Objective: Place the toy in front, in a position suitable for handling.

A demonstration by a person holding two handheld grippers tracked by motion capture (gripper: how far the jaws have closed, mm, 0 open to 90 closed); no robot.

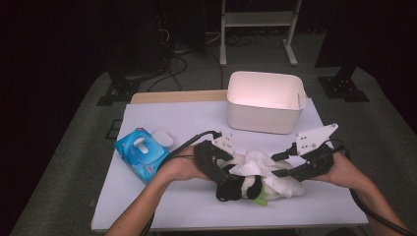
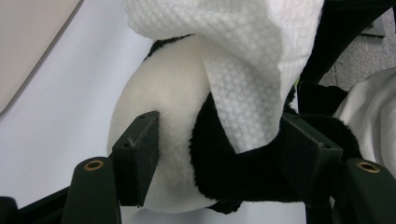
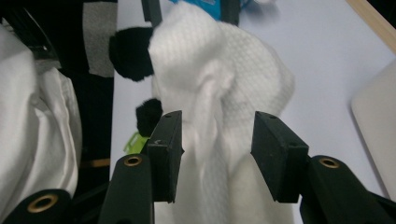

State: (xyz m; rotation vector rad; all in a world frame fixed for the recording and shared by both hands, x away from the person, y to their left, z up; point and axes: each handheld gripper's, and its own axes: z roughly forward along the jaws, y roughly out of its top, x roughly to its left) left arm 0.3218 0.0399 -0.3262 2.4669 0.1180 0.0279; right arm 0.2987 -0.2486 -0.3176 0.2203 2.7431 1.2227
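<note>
Panda plush lies at the bench near edge, left gripper fingers clamped on its body. Right gripper fingers straddle the white wipe draped over it, not closed. Risk: wipe slips off. Wipes pack, bin farther back.

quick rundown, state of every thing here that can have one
panda plush: lying on the table, clamped by the left hand-held gripper
white wipe: crumpled, draped over the plush, between the jaws of the right hand-held gripper, which are apart
wipes pack: flat on the table, lid flipped open
white bin: upright, open-topped, looks empty
</note>
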